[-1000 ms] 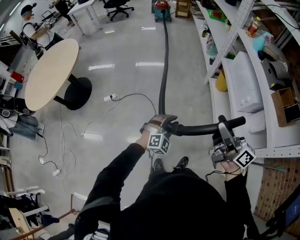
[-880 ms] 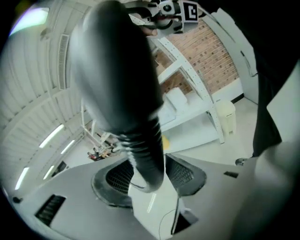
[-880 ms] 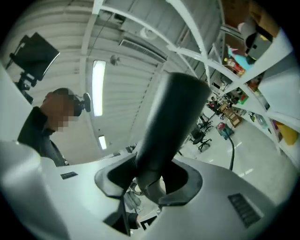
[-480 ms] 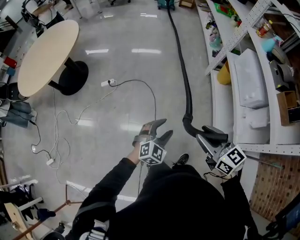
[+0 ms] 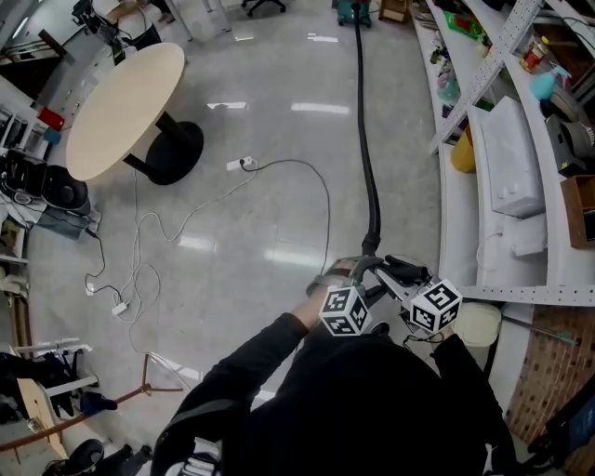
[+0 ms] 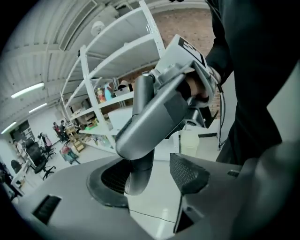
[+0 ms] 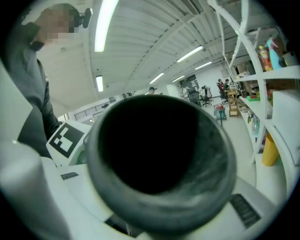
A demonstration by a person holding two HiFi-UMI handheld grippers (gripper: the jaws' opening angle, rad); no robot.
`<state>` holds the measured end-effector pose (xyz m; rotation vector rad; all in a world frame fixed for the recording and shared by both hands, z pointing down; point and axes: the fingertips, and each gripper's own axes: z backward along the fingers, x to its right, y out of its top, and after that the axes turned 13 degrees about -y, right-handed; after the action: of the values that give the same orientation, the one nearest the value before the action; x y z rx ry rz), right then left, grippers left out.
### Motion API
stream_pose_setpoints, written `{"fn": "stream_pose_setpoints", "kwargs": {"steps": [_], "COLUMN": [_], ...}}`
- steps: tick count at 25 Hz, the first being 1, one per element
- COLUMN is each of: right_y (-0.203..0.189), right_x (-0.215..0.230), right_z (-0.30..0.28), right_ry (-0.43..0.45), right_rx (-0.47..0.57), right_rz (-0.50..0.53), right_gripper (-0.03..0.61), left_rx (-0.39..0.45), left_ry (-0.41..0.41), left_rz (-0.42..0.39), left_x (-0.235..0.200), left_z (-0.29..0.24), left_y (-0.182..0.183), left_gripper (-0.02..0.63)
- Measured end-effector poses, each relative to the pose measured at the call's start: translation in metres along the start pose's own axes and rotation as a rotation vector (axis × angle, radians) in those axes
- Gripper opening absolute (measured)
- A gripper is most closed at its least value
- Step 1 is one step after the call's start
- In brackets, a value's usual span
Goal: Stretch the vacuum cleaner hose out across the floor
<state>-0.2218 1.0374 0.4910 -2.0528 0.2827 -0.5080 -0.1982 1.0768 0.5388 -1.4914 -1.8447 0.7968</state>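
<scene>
Head view has both our grippers close in front of us, well to the right of the round table (image 5: 125, 107). Our right gripper (image 5: 395, 271) is clamped on the end of the vacuum cleaner hose (image 5: 365, 149), its jaws having just been closing; the hose's dark open mouth fills its own view. Our left gripper (image 5: 356, 271), touching distance from the right one, has just been spreading its jaws. The hose's grey end piece stands between them, close against one pad and clear of the other. From our grippers the hose runs nearly straight across the floor, passing right of the table, to the vacuum cleaner (image 5: 353, 11) beyond it.
</scene>
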Motion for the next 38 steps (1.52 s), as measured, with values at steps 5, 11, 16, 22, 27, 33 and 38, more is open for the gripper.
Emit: {"fn": "stream_pose_setpoints", "kwargs": {"steps": [5, 11, 16, 22, 27, 33, 38], "right_y": [-0.011, -0.041, -0.069, -0.106, -0.134, -0.183, -0.23], "right_x": [-0.007, 0.022, 0.071, 0.073, 0.092, 0.084, 0.092], "right_z": [0.034, 0.09, 0.153, 0.165, 0.151, 0.109, 0.068], "right_ry": [0.085, 0.063, 0.078, 0.136, 0.119, 0.092, 0.0], "right_rx": [0.035, 0.089, 0.11, -0.107, -0.229, -0.381, -0.444], "right_rz": [-0.035, -0.053, -0.317, -0.237, -0.426, -0.303, -0.199], "right_gripper": [0.152, 0.15, 0.232, 0.23, 0.225, 0.155, 0.153], "left_rx": [-0.11, -0.195, -0.292, -0.369, -0.424, -0.444, -0.464], "left_ry": [0.005, 0.095, 0.064, 0.039, -0.004, -0.043, 0.056], "left_rz": [-0.004, 0.005, 0.021, -0.094, -0.129, -0.163, -0.168], "left_x": [0.014, 0.036, 0.057, 0.074, 0.087, 0.094, 0.084], "left_z": [-0.045, -0.091, -0.13, -0.165, -0.187, -0.201, -0.212], "left_y": [0.007, 0.024, 0.022, 0.013, -0.032, -0.097, -0.148], "left_gripper": [0.26, 0.13, 0.129, 0.127, 0.124, 0.126, 0.163]}}
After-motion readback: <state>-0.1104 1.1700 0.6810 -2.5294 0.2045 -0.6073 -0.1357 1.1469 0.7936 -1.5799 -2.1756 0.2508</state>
